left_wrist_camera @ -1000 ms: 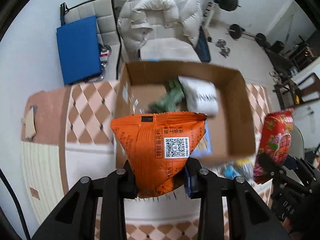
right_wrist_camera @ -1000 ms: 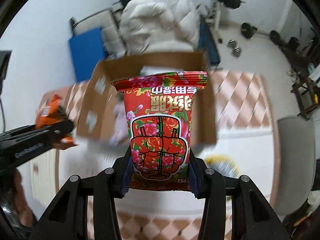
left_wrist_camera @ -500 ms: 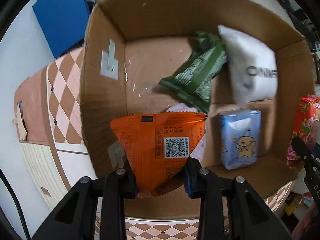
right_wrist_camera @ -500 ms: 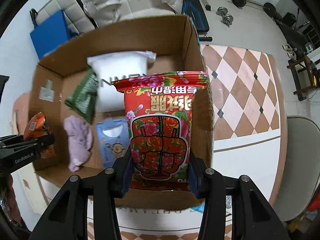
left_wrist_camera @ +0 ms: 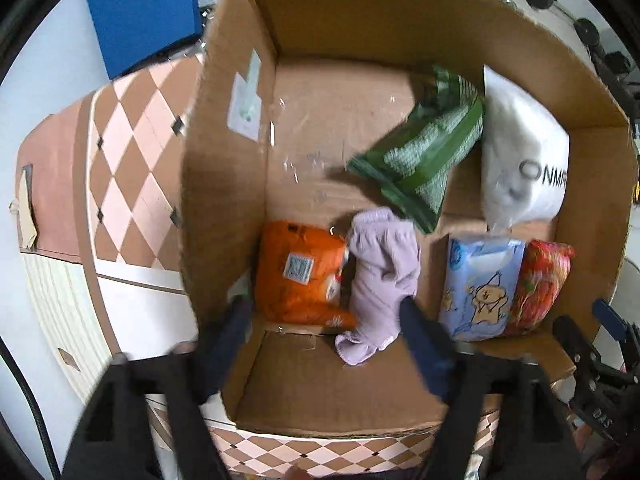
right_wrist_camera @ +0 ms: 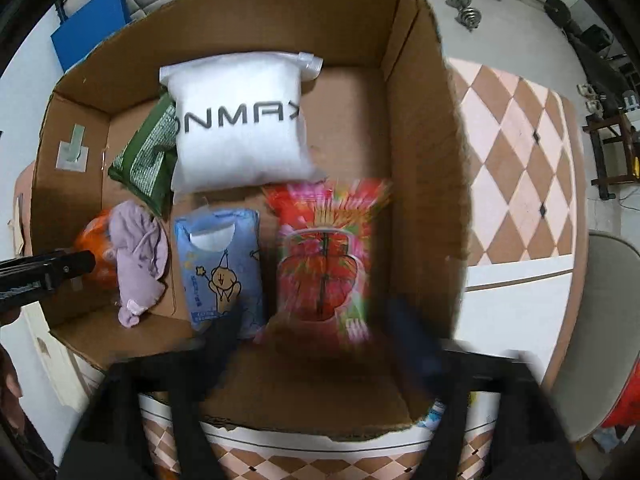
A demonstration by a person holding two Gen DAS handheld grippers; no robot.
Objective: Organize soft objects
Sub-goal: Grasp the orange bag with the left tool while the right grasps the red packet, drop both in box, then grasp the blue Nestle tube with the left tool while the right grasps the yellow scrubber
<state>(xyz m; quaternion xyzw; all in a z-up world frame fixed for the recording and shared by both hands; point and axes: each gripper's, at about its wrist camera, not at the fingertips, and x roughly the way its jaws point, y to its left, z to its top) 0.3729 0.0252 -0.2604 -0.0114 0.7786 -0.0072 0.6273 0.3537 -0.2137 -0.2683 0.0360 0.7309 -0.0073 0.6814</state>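
Observation:
A cardboard box (left_wrist_camera: 224, 184) (right_wrist_camera: 424, 128) holds the soft things. The orange pack (left_wrist_camera: 300, 276) lies in its near left corner, partly under a lilac cloth (left_wrist_camera: 384, 272) (right_wrist_camera: 138, 248). The red flowered pack (right_wrist_camera: 326, 256) (left_wrist_camera: 538, 284) lies blurred at the near right, beside a blue tissue pack (right_wrist_camera: 222, 268) (left_wrist_camera: 478, 288). A green pack (left_wrist_camera: 424, 160) and a white pillow bag (right_wrist_camera: 240, 124) sit further back. My left gripper (left_wrist_camera: 324, 324) is open and empty above the orange pack. My right gripper (right_wrist_camera: 316, 332) is open and empty above the red pack.
The box stands on a table with a pink and brown diamond cloth (left_wrist_camera: 124, 148) (right_wrist_camera: 516, 148). A blue panel (left_wrist_camera: 140, 8) and weights (right_wrist_camera: 464, 8) lie beyond. A grey chair seat (right_wrist_camera: 592, 320) is at the right.
Both grippers opened. The orange pack dropped from the left gripper into the box's near left corner, and the red pack dropped from the right gripper into the near right.

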